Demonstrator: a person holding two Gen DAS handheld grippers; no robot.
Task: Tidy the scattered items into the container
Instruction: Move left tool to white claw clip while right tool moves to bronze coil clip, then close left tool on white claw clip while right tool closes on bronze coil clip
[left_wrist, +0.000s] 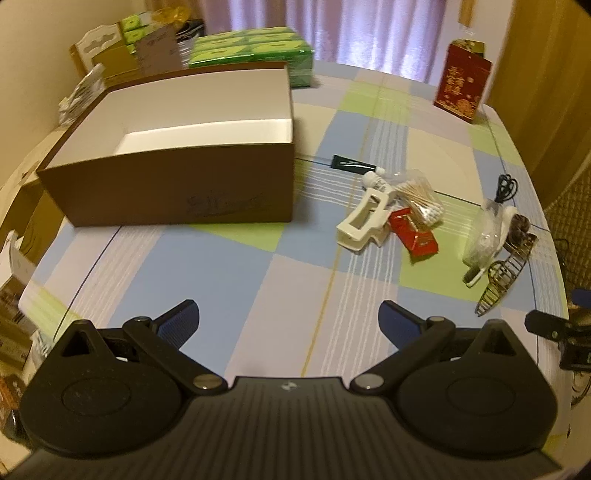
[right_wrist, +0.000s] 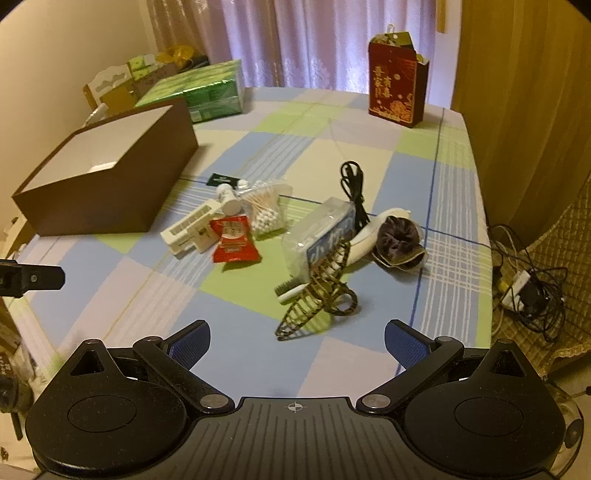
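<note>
A brown box with a white inside stands open at the table's left. Right of it lie a white clip, a red packet, a bag of cotton swabs, a small white bottle, a dark tube, a clear tissue pack, a wire hair claw, a dark scrunchie and a black cable. My left gripper hovers open before the box. My right gripper is open just short of the hair claw.
A green tissue bundle sits behind the box, and a red gift bag stands at the far right corner. Cardboard boxes are stacked at the far left. Cables and a power strip lie on the floor past the table's right edge.
</note>
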